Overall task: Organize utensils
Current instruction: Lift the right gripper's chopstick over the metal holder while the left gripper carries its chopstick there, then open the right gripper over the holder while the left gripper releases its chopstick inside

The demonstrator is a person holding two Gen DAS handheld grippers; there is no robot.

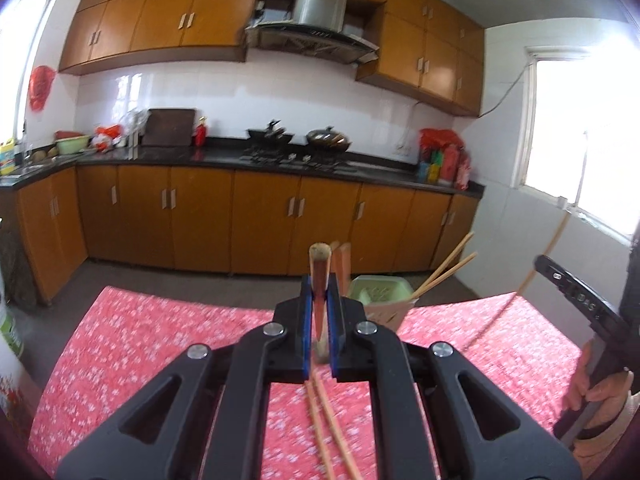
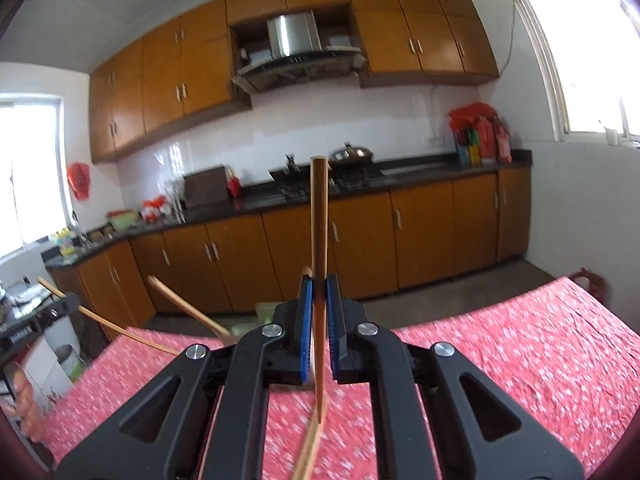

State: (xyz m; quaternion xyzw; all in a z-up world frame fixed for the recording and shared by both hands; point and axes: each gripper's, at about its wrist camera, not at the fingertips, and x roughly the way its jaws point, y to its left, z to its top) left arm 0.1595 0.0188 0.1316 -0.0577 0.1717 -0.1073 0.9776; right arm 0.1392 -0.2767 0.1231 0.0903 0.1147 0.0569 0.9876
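My left gripper (image 1: 320, 285) is shut on a brown wooden chopstick (image 1: 320, 258), held above the red flowered tablecloth (image 1: 160, 340) and seen almost end-on. Just beyond its tip stands a pale green utensil holder (image 1: 380, 292) with a couple of chopsticks (image 1: 448, 270) leaning out to the right. Two loose chopsticks (image 1: 326, 424) lie on the cloth below the jaws. My right gripper (image 2: 319, 282) is shut on another chopstick (image 2: 319, 208) that points up and forward. Part of the holder (image 2: 262, 312) shows to the left of its fingers. A loose chopstick (image 2: 310, 448) lies under it.
The table's far edge drops to a grey floor in front of orange kitchen cabinets (image 1: 260, 220). A hand (image 1: 600, 392) holds the other gripper (image 1: 576, 292) at the right edge of the left wrist view. A white container (image 1: 10, 340) stands at the table's left.
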